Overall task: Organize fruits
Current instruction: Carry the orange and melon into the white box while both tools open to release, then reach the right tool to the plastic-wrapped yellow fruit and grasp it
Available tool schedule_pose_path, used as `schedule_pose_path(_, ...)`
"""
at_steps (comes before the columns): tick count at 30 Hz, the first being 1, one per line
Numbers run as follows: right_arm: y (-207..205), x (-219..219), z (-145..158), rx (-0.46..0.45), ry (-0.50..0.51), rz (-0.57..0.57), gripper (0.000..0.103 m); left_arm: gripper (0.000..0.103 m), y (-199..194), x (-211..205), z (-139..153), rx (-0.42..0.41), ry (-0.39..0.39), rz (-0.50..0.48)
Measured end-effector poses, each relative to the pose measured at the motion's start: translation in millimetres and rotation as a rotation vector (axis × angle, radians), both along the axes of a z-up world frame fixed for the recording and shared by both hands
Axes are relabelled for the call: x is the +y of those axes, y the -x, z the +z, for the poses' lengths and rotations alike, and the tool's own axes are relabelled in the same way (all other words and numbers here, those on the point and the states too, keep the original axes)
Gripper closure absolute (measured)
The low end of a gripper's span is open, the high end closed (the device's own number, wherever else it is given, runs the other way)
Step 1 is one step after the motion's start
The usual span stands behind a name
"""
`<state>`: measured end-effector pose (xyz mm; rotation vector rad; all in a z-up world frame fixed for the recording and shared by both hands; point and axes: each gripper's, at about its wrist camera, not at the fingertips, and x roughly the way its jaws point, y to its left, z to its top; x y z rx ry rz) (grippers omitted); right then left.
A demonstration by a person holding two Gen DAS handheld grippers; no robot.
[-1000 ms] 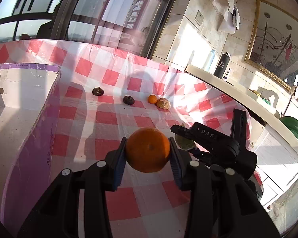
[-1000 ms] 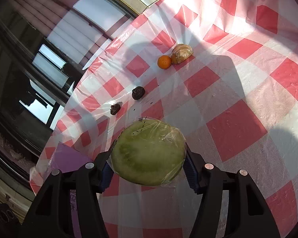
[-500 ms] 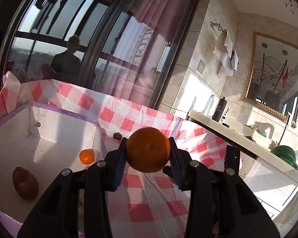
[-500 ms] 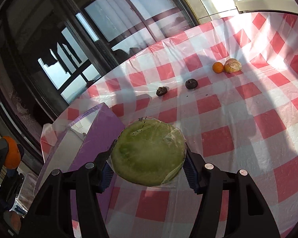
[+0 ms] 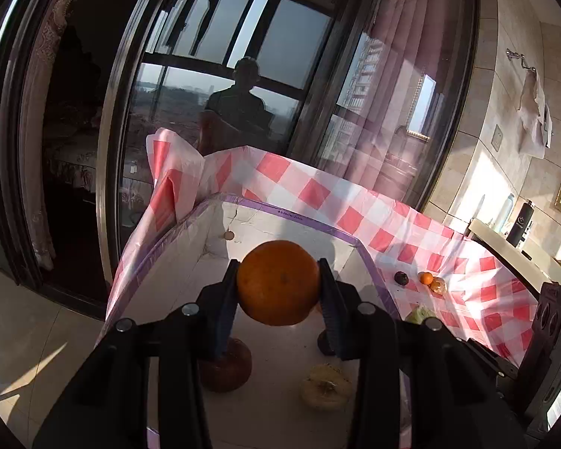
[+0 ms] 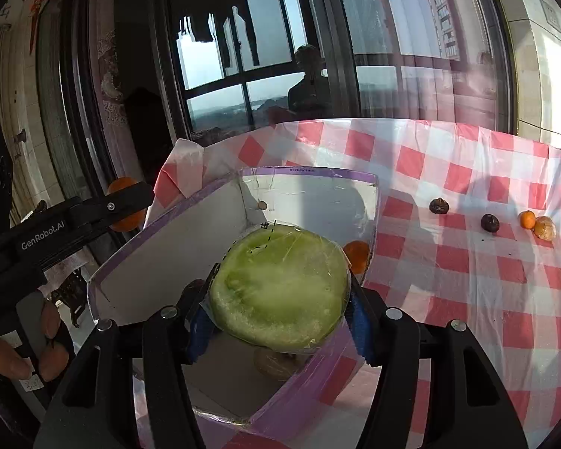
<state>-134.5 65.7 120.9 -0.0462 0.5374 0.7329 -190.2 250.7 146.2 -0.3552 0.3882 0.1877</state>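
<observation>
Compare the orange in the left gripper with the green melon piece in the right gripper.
The orange is a whole, round fruit with bare peel; the melon piece is cut, showing a flat pale-green face under plastic wrap. The melon piece fills a wider jaw gap in the right gripper than the orange does in the left gripper. Shared: each is clamped between its gripper's jaws, held in the air over the purple-edged box.
</observation>
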Motion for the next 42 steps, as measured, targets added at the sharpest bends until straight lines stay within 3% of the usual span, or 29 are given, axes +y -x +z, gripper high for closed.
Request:
schedule_pose_path(5, 3.4, 33.5, -17.2, -0.006, 0.166, 0.029, 0.044, 0.062, -12.6, 6.5, -17.5, 0.145, -0.098, 0.032)
schedule_pose_path(8, 8.3, 46.7, -22.1, -0.063, 0.289, 0.013, 0.044, 0.062, -21.7, 6.8, -29.7, 0.205, -0.123, 0.040)
schedule_pose_path(15, -13.6, 68.1, -25.8, -0.004, 0.448, 0.043, 0.044, 0.062, -55.4, -2.1, -41.2, 0.353, -0.183, -0.020)
schedule_pose_path(19, -21.5, 75.2, -31.2, 0.051, 0.483, 0.065, 0.044, 0.062, -66.4, -0.9, -45.2, 0.418, -0.165, -0.071)
schedule_pose_path(22, -20.1, 70.2, -30.9, 0.060, 0.452, 0.072, 0.040, 0.048, -66.9, -0.9, -44.2, 0.408, -0.148, -0.079)
schedule_pose_path(24, -18.7, 66.4, -29.0, 0.058, 0.433, 0.066, 0.033, 0.033, -64.8, -1.8, -41.4, 0.390, -0.141, -0.075)
schedule_pose_path(27, -14.5, 60.0, -24.8, 0.028, 0.407, 0.056, 0.031, 0.024, -61.9, -2.0, -37.5, 0.361, -0.132, -0.068)
schedule_pose_path(29, -10.0, 51.2, -19.8, -0.003, 0.383, 0.037, 0.027, 0.020, -56.2, 2.0, -32.6, 0.312, -0.091, -0.056)
schedule_pose_path(32, -3.7, 26.0, -6.7, -0.060, 0.300, 0.017, 0.026, 0.004, -43.3, 6.1, -17.7, 0.206, -0.060, 0.004)
schedule_pose_path(35, -1.8, -12.3, 11.6, -0.118, 0.175, -0.047, 0.016, 0.002, -30.6, -2.7, 2.8, 0.106, -0.073, 0.034)
schedule_pose_path(37, -5.9, -41.0, 19.9, -0.131, 0.102, -0.099, 0.017, 0.002, -23.8, -19.8, 17.1, 0.046, -0.083, 0.010)
schedule_pose_path(42, -40.4, -117.0, 12.1, -0.024, -0.018, -0.286, 0.017, 0.002, -20.9, -96.5, 32.7, -0.054, -0.148, -0.175)
